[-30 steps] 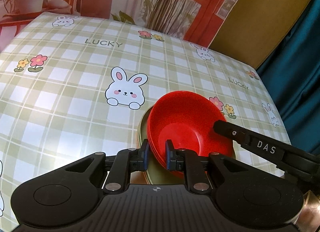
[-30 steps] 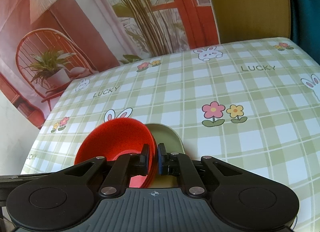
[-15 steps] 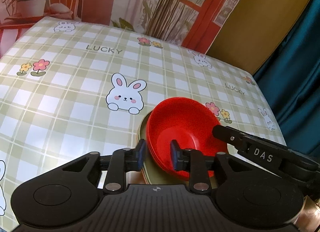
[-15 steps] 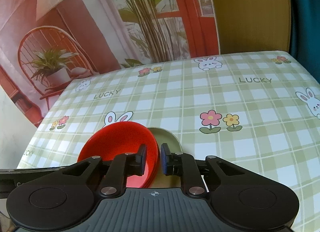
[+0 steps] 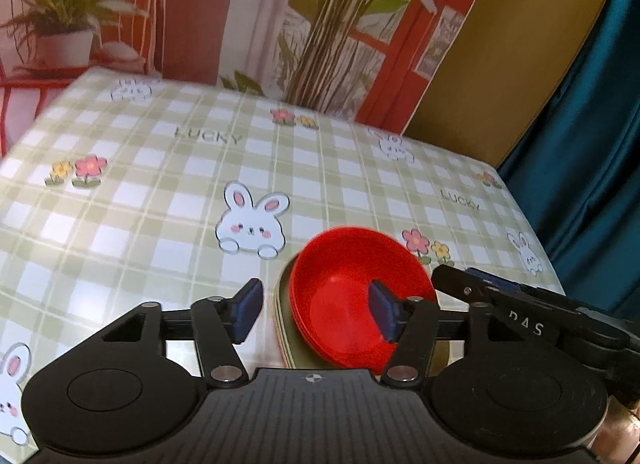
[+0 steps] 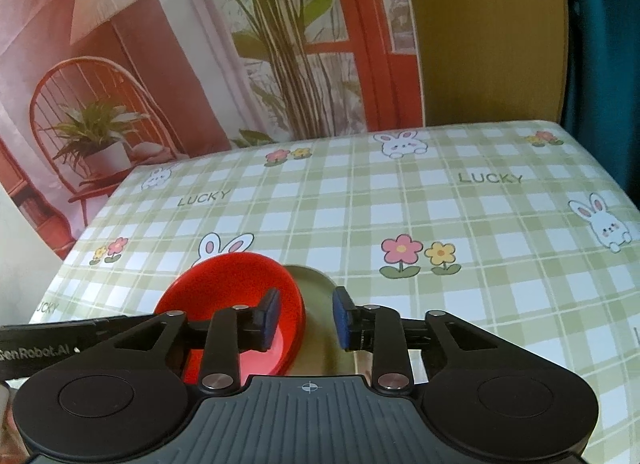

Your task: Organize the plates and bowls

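I see both grippers spread wide, holding nothing; the left gripper [image 5: 316, 310] straddles the near-left rim of the red bowls [image 5: 356, 296]; the right gripper [image 6: 306, 318] straddles their right rim. The bowls sit nested on a green plate [image 6: 316, 284], perhaps several stacked; both grippers look equally near.

From the left wrist view I see the bowls [image 5: 344, 296] nested one in another and standing on the stacked plates [image 5: 286, 320], which lie on the tablecloth [image 5: 160, 224] at the near side of the table. The left gripper [image 5: 316, 310] is in front of this stack; its left finger stands beside the plates, its right finger over the inside of the top bowl. The right gripper [image 5: 520, 304] reaches in from the right of the bowls. In the right wrist view the bowls [image 6: 224, 296] sit to the left on the plates [image 6: 316, 304], and the right gripper [image 6: 306, 318] has one finger in the bowl, one over the plate.
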A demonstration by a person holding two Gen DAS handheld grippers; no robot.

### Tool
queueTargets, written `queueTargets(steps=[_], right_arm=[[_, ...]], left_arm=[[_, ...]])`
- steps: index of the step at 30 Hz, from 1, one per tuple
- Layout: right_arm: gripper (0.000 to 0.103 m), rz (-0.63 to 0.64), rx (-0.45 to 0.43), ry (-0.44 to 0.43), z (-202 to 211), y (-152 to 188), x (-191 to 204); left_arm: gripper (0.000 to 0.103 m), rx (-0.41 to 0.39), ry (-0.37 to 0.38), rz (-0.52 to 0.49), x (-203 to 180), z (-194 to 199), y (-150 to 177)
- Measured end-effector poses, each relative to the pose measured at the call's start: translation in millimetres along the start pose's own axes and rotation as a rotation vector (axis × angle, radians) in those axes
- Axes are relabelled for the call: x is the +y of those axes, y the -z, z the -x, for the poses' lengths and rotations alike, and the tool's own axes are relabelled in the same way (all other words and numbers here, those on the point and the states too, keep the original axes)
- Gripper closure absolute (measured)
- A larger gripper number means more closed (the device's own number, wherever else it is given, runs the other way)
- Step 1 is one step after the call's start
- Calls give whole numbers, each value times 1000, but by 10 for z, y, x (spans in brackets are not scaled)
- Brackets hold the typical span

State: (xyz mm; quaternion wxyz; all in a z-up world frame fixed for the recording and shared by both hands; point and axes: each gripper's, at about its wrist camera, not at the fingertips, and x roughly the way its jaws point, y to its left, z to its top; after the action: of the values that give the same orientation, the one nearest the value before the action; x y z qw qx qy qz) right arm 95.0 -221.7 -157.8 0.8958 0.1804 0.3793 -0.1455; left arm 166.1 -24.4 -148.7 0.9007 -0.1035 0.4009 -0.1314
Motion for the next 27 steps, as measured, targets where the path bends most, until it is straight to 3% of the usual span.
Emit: queueTargets(steps=[2,4,9,13,18,21,27], right_arm=[[70,7,-9,6,44,-17,11],[55,12,-20,14,92,-39,28],[33,28,-69,16,258,-145,70],[12,57,-120,21,431,-271,127],[1,77,-176,19,660,-450,210],[0,79,-215,14,798,-535,261],[0,90,-295,0,1098,-682,380]], left_arm=[[38,-31,2,-11,-14,56,-26],[35,-65,11,-23,-24,135,-62],[26,-154,-23,-65,-55,326,-181],[25,-205,-52,-95,-89,498,-294],[23,-309,-146,-167,-186,783,-420],[21,-387,-217,-205,-264,975,-469],[21,-467,-203,-195,-284,1363,-587]])
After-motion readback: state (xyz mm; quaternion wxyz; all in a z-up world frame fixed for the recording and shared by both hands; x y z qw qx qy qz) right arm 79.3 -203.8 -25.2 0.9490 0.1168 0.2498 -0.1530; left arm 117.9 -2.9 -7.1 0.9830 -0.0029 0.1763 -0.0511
